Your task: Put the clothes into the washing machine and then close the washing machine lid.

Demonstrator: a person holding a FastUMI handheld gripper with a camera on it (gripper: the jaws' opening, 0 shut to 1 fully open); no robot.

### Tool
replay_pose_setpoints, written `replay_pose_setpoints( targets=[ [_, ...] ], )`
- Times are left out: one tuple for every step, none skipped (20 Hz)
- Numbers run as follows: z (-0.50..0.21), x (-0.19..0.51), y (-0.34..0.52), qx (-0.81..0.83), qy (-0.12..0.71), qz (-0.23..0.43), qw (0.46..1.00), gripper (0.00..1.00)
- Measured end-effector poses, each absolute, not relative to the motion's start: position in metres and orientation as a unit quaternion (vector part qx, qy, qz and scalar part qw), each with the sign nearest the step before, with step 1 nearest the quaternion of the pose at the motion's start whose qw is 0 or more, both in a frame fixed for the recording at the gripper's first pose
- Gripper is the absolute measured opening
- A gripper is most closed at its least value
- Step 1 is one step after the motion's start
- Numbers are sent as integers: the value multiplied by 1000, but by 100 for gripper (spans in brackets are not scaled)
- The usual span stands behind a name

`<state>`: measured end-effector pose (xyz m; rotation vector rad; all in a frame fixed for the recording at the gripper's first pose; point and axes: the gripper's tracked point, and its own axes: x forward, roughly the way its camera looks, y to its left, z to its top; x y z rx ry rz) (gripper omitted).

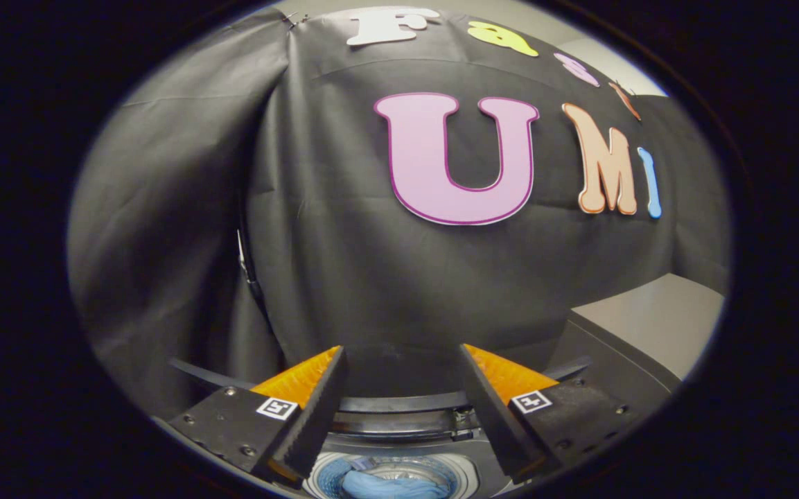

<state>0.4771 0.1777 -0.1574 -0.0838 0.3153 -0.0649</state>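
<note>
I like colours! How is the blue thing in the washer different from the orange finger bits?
The blue cloth is soft and crumpled, lying in the washing machine tub; the gripper fingers are stiff, orange and ridged. The cloth lies below the open fingers, which hold nothing.

Dim, even overhead light; sharp centre, strong fisheye bending at rim, soft shadows in cloth folds.

The gripper [402, 360] is held level, its jaws spread wide apart with nothing between them.
</note>
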Motion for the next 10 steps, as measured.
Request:
replay_pose_setpoints(
  targets=[
    [-158,474,178,-40,158,-29,986,97],
    [-159,473,178,-40,158,-24,986,97],
    [-158,472,179,-39,156,-19,987,97],
    [-161,469,179,-36,156,-16,987,97],
    [-160,466,179,-34,148,-14,988,97],
    [-159,464,180,-34,143,-14,989,97],
    [-160,460,180,-36,141,-13,989,96],
    [-160,458,180,-36,136,-13,990,96],
    [-159,458,179,-35,135,-10,990,97],
    [-160,457,179,-34,135,-7,990,96]
  ],
)
